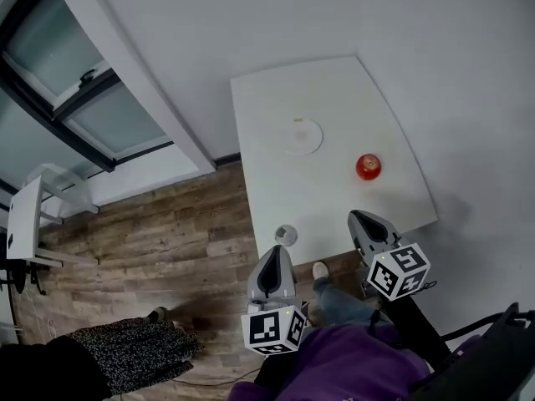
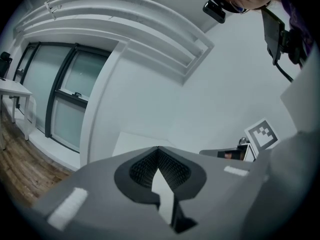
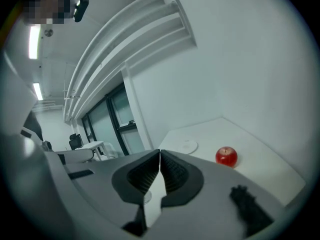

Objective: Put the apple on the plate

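A red apple [image 1: 369,167] stands on the right part of the white table [image 1: 334,98]; it also shows in the right gripper view as the apple [image 3: 226,156]. A flat white plate [image 1: 301,135] lies near the table's middle, left of and beyond the apple, and appears as the plate [image 3: 188,146]. My right gripper [image 1: 361,217] hovers at the table's near edge, short of the apple, jaws shut and empty [image 3: 160,152]. The left gripper [image 1: 276,251] is off the table's near left corner, its jaws also shut on nothing [image 2: 158,148].
A small round grey cup [image 1: 286,236] sits at the table's near left edge, just ahead of the left gripper. Wooden floor [image 1: 167,249] lies to the left, with a glass wall and a white desk [image 1: 25,215] beyond. A white wall runs behind the table.
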A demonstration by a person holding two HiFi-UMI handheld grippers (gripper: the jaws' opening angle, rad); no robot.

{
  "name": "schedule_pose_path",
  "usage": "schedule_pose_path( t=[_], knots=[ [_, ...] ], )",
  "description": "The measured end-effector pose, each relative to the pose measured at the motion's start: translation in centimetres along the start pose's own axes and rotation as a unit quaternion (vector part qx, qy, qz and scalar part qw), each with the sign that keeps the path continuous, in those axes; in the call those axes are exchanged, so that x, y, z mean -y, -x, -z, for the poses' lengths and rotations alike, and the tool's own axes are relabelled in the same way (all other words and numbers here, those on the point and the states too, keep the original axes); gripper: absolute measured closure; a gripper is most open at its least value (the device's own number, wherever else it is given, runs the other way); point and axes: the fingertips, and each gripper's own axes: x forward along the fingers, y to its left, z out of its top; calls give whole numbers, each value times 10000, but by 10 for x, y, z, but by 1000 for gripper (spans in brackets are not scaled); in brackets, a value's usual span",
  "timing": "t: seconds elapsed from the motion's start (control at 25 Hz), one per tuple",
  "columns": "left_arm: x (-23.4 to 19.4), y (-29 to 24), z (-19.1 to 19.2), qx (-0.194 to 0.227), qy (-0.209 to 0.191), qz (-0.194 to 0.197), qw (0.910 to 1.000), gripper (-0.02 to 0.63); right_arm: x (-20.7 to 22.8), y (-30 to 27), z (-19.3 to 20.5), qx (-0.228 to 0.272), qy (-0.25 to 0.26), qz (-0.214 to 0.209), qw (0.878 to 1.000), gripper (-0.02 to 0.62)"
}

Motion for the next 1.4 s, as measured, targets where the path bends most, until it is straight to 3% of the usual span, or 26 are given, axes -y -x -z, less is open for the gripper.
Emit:
schedule_pose_path(
  t=[0.36,0.8,1.4],
  knots=[
    [0,-76,-14,-20,0,-175,9998,601,63,-54,-27,-205,66,-38,9998,582],
    [-1,-129,-23,-126,-17,-27,9999,601,142,-77,-22,-683,333,715,9945,409],
    [-32,-161,-30,-322,-163,209,9991,601,196,-110,21,-1428,729,1491,9758,296]
  ],
)
